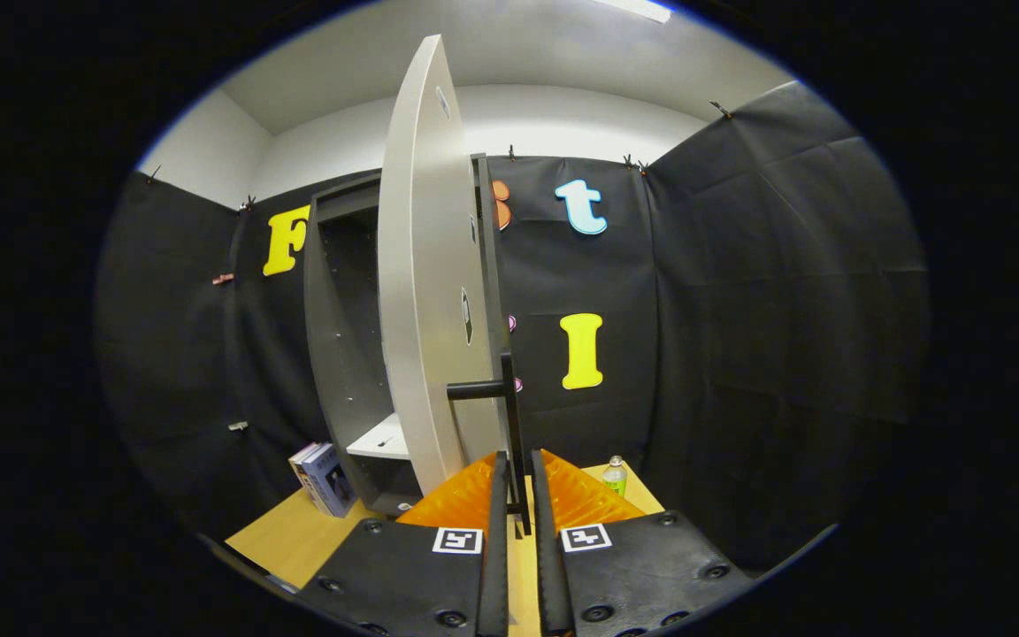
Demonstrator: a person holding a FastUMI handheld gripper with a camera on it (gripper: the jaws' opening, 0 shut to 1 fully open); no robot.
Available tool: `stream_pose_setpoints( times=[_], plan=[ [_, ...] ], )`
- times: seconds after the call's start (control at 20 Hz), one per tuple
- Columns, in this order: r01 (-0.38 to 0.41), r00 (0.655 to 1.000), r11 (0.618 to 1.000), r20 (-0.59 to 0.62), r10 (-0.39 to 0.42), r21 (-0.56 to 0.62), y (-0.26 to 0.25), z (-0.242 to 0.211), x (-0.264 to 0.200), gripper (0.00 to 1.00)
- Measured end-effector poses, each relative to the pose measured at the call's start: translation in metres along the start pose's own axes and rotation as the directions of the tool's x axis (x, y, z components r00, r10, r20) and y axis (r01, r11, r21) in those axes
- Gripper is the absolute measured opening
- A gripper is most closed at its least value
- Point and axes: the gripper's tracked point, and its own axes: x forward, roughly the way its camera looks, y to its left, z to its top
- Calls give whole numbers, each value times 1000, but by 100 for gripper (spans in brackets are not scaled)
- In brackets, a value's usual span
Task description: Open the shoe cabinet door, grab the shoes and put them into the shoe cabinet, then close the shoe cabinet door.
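Gripper (pixel 517 473) fingers are nearly together, closed around the door handle (pixel 509 416). The handle is a thin dark vertical bar; its lower end drops into the narrow slot between the fingers. Both pads look to be on it, so it reads as a grasp, though the contact itself is hard to see.

The handle stands off the door (pixel 425 292) on a short horizontal stub, just above the fingertips. The door is pale and swung well open, nearly edge-on to the camera, with its free edge right ahead of the fingers.

The cabinet (pixel 341 327) is a dark grey carcass, beyond the door and to its left. The interior is open to view, with one pale shelf (pixel 381 440) low down. No shoes can be made out on the visible part of that shelf.

Everything stands on a light wood table (pixel 297 535). Books (pixel 322 478) lean upright just left of the cabinet base, well left of the fingers. A small bottle (pixel 616 476) with a pale cap stands on the table to the right, beyond the right finger, near the black cloth wall.
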Motion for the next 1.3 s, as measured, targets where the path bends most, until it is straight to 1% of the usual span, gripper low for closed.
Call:
stream_pose_setpoints(
  times=[0.1,0.2,0.3,0.35,0.4,0.45,0.55,0.7,0.8,0.85,0.9,1.0,1.15,1.3],
  plan=[
    [17,1000,1000,-5,-17,-4,-2,1,-4,18],
    [47,999,998,-3,-47,-37,-5,1,-10,18],
    [50,999,997,-5,-50,-52,5,3,-24,21],
    [49,999,997,-11,-50,-56,8,1,-24,25],
    [55,998,996,-13,-56,-67,9,0,-30,27],
    [52,998,996,-15,-53,-70,12,-2,-36,39],
    [18,999,998,-38,-21,-68,31,-13,-47,61],
    [-58,989,996,-142,48,-61,65,-55,-60,95],
    [-99,973,994,-214,89,-36,88,-86,-64,95],
    [-110,966,994,-237,102,-24,98,-100,-65,99],
    [-125,956,992,-267,118,-7,110,-116,-64,100],
    [-147,924,989,-354,147,28,129,-153,-62,98],
    [-145,866,988,-475,156,59,144,-207,-60,99],
    [-172,802,984,-572,173,56,158,-261,-51,99]
  ],
)
